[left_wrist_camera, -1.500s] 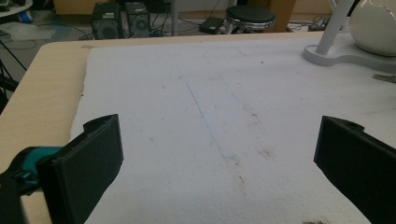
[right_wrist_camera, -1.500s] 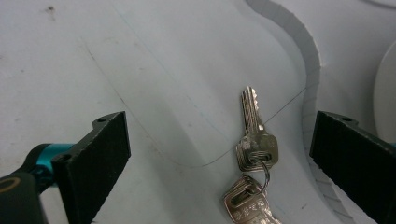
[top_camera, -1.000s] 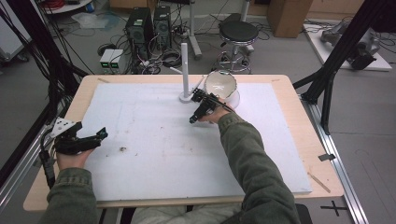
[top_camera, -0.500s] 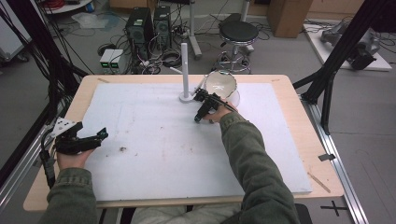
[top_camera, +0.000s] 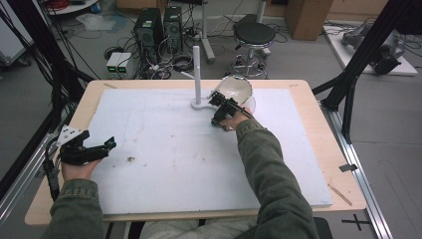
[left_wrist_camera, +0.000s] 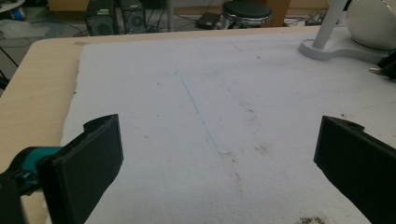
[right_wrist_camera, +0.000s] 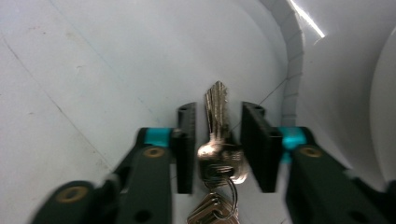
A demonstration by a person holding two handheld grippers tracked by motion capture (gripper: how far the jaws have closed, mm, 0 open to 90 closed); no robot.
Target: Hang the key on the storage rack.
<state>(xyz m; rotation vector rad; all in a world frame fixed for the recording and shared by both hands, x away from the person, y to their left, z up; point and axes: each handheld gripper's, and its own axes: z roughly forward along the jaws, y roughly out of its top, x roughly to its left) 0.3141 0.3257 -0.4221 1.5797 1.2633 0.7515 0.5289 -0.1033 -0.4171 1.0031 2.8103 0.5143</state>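
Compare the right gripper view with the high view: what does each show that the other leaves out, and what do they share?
Right gripper view: a bunch of silver metal keys between the right gripper's black jaws, one blade pointing forward. High view: the open left gripper at the table's left, the tall upright post of the white stand, and the person's green sleeves. Both: the white foam board and the right gripper.

The left gripper rests low at the frame's left edge, its jaws spread wide. The right gripper reaches to upper centre on an outstretched forearm (sleeve olive), jaws drawn narrow.
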